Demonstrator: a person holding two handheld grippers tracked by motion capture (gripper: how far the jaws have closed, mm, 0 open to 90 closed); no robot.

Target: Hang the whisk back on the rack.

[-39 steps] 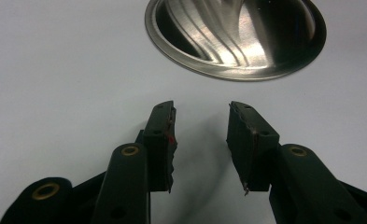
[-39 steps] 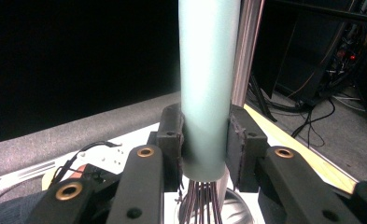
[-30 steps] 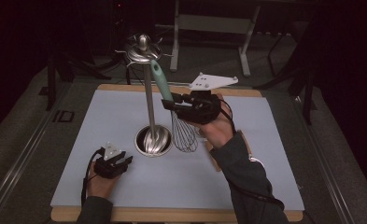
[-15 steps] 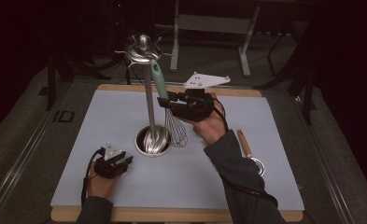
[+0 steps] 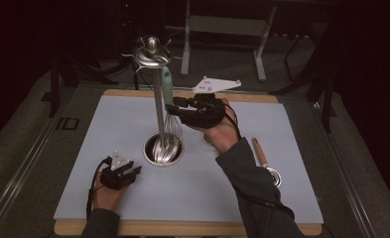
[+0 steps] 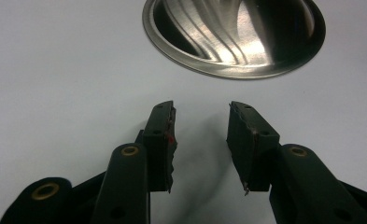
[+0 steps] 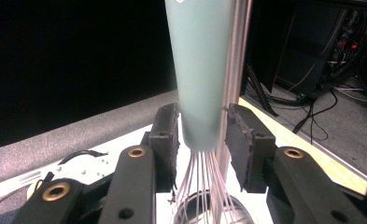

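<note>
Counter (image 5: 108,198) carries a pale mat, with the person's forearms coming in from the near edge. Utensil stand (image 5: 157,99) sits mid-mat: a round steel base (image 6: 232,37), an upright pole, and a hooked crown at the top. Whisk (image 5: 168,106) hangs just right of the pole, long axis vertical, teal handle (image 7: 202,70) up at the crown and wire loops down over the base; whether its top is seated on a hook cannot be made out. Wooden-handled tool (image 5: 263,158) lies flat at the right of the mat, well apart from the stand. Right gripper (image 7: 202,140) is level with the lower end of the handle and points left at it; its fingers (image 7: 165,135) have just been opening and now straddle the handle's lower end with a gap showing at the right pad, so I judge the whisk no longer clamped. Left gripper (image 6: 200,135) rests low on the near-left mat, fingers spread with nothing between them, the base just beyond their tips. Right hand is much the nearer to the whisk; the handle lies directly ahead between its fingers, so a straight pull-back to the right, square to the vertical axis, should clear it without knocking the pole.
</note>
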